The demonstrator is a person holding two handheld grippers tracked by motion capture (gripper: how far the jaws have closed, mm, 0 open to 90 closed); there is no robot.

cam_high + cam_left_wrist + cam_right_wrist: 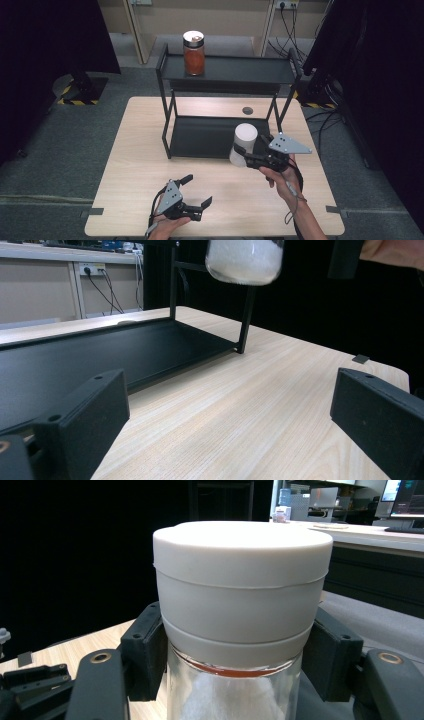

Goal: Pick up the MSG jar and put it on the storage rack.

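A glass jar with a white lid (244, 142) and white contents hangs above the table, in front of the black rack's lower shelf (200, 135) at its right end. My right gripper (246, 156) is shut on the jar; in the right gripper view its pads (145, 652) clamp the glass just under the lid (242, 585). My left gripper (198, 189) rests near the table's front edge, open with nothing between its fingers. In the left gripper view (225, 410) the lifted jar's bottom (245, 260) shows at the top.
A two-level black rack (225, 70) stands at the back of the wooden table (140, 165). A jar of orange contents (194, 52) sits at the left of its top shelf. A small dark disc (247, 110) lies behind the rack.
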